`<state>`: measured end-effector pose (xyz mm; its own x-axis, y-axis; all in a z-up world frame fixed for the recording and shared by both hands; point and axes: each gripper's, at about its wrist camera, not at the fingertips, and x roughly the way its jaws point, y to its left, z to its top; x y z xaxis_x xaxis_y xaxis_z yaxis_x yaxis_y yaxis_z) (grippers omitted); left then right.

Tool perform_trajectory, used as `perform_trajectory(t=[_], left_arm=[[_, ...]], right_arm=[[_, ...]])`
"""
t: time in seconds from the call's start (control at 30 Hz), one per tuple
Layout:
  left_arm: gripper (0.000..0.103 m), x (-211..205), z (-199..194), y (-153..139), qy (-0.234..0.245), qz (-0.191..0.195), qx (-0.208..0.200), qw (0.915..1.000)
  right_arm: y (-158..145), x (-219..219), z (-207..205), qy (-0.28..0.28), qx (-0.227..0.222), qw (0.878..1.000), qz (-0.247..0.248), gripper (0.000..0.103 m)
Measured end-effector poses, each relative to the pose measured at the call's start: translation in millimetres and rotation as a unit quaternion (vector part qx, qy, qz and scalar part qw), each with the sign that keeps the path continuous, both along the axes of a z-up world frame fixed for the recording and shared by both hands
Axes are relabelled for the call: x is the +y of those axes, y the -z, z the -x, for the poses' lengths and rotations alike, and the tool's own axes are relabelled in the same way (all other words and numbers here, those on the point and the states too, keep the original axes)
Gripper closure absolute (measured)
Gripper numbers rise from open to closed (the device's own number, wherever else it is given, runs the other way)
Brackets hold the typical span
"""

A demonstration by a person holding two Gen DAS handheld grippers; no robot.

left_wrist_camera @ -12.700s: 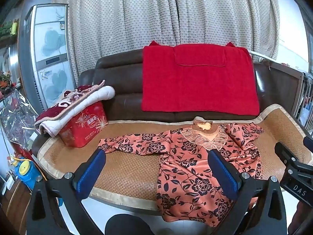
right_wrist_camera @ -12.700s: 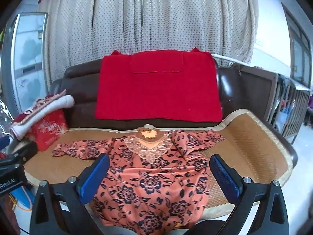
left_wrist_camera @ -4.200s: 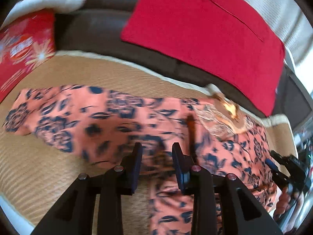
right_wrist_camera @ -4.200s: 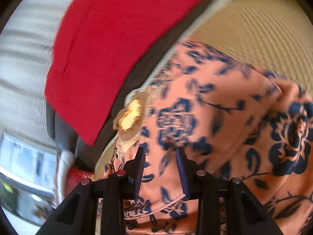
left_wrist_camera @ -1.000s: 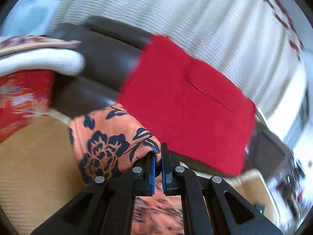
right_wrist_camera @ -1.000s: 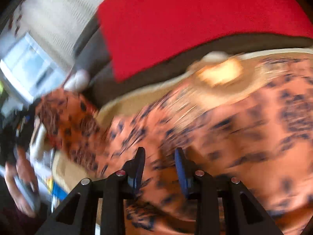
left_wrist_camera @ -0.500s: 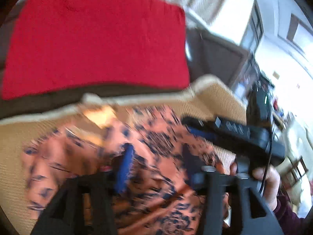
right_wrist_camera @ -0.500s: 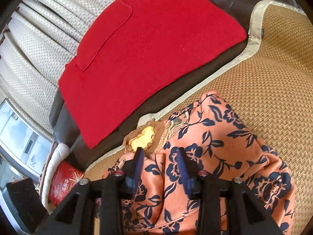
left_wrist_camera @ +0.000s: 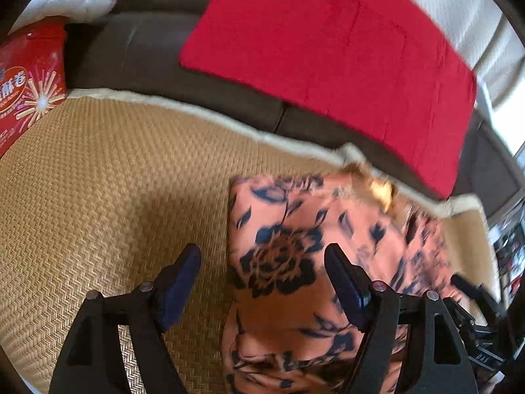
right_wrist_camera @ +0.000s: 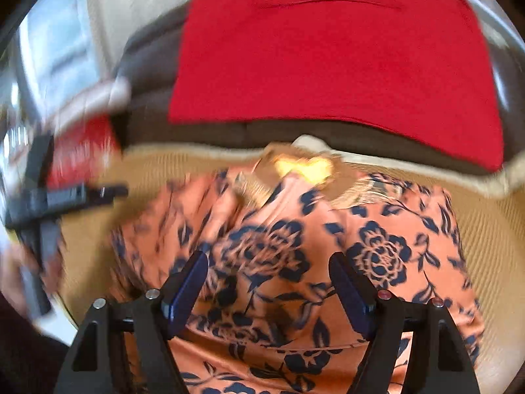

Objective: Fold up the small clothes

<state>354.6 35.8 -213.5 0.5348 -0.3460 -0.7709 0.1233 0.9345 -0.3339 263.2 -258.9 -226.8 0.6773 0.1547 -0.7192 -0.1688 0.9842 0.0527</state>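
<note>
Floral blouse (left_wrist_camera: 315, 262) lying on the woven sofa mat (left_wrist_camera: 98, 180), sleeves folded in, long axis running from collar at upper centre toward the lower frame edge; left tool (left_wrist_camera: 262, 282) and right tool (right_wrist_camera: 269, 285), jaws just spread, both released above it.

red towel (left_wrist_camera: 331, 42) over brown sofa back (left_wrist_camera: 137, 49); woven mat (left_wrist_camera: 98, 177); red box (left_wrist_camera: 26, 82) at left.

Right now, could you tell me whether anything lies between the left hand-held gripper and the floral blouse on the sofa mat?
Nothing visible does. The left hand-held gripper, jaws just opened, hangs over the floral blouse, whose folded edge shows between them, pads off it.
</note>
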Motion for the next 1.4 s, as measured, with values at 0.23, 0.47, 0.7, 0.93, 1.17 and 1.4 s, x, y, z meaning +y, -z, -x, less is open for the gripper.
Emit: perform_trajectory(t=[0.23, 0.47, 0.7, 0.93, 1.17, 1.4], left_arm=[[0.025, -41.2, 5.6, 29.1, 0.059, -0.012, 0.049, 0.9970], [0.025, -52.1, 8.7, 41.4, 0.068, -0.036, 0.060, 0.9952], [0.025, -69.7, 6.0, 61.0, 0.078, -0.063, 0.060, 0.9931], [0.025, -76.8, 13.0, 63.3, 0.082, -0.069, 0.053, 0.9928], [0.025, -66.7, 18.2, 55.2, 0.080, -0.051, 0.050, 0.9942], [0.025, -72.9, 33.2, 46.3, 0.111, -0.050, 0.042, 0.9917]], right_arm=[[42.4, 19.5, -27.8, 0.018, 0.062, 0.997, 0.041, 0.052], [30.6, -39.7, -18.1, 0.119, 0.051, 0.990, -0.048, 0.086], [27.3, -82.3, -11.5, 0.134, 0.063, 0.979, -0.140, 0.082], [38.4, -56.4, -30.9, 0.118, 0.071, 0.984, -0.112, 0.073], [20.0, -59.2, -19.4, 0.140, 0.009, 0.982, -0.124, 0.097], [17.9, -145.0, 20.4, 0.248, 0.008, 0.951, -0.184, 0.098]])
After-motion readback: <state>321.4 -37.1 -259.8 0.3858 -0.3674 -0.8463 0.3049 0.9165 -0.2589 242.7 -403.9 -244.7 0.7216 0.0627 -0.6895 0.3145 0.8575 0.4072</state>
